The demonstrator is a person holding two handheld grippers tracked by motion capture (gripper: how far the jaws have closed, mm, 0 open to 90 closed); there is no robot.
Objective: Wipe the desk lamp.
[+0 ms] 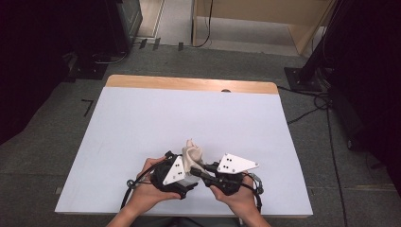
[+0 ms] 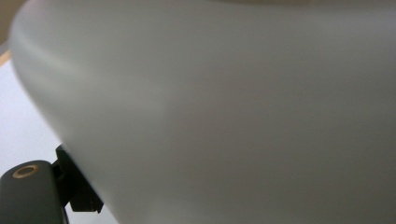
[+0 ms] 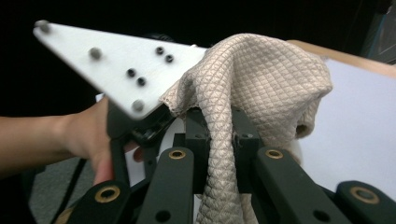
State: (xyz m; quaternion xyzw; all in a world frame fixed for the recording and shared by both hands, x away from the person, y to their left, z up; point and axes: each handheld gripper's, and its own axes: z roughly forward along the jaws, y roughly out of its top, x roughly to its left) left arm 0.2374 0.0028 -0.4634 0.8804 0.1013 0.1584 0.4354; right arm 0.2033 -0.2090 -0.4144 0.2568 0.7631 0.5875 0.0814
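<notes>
Cloth: a beige quilted cloth [image 3: 252, 93], diamond-stitched, is bunched up between the two grippers near the table's front edge, lifted off the surface rather than lying flat.
Right gripper: the right gripper [image 3: 219, 140] has its jaws drawn close together on a hanging fold of the cloth; the fabric runs straight down between them, so it looks firmly pinched.
Left gripper: the left gripper [image 1: 176, 171] sits right against the bundle, its grey three-cornered plate tilted toward the other hand. Its own camera looks into something pale and blurred pressed close, so I cannot tell how its jaws stand.
Why held so: with one end pinched and the rest draped over the top, the pair seems to be gathering or folding the cloth in the air; the hands stay near each other to keep the slack short.
Hands: the person's left hand [image 3: 100, 140] wraps the left gripper's body from below.
Surface: a white table [image 1: 142, 123] with a wooden strip along the far edge, otherwise bare.
Room: grey carpet, trailing black cables, dark stands to either side, a pale wooden unit beyond.
</notes>
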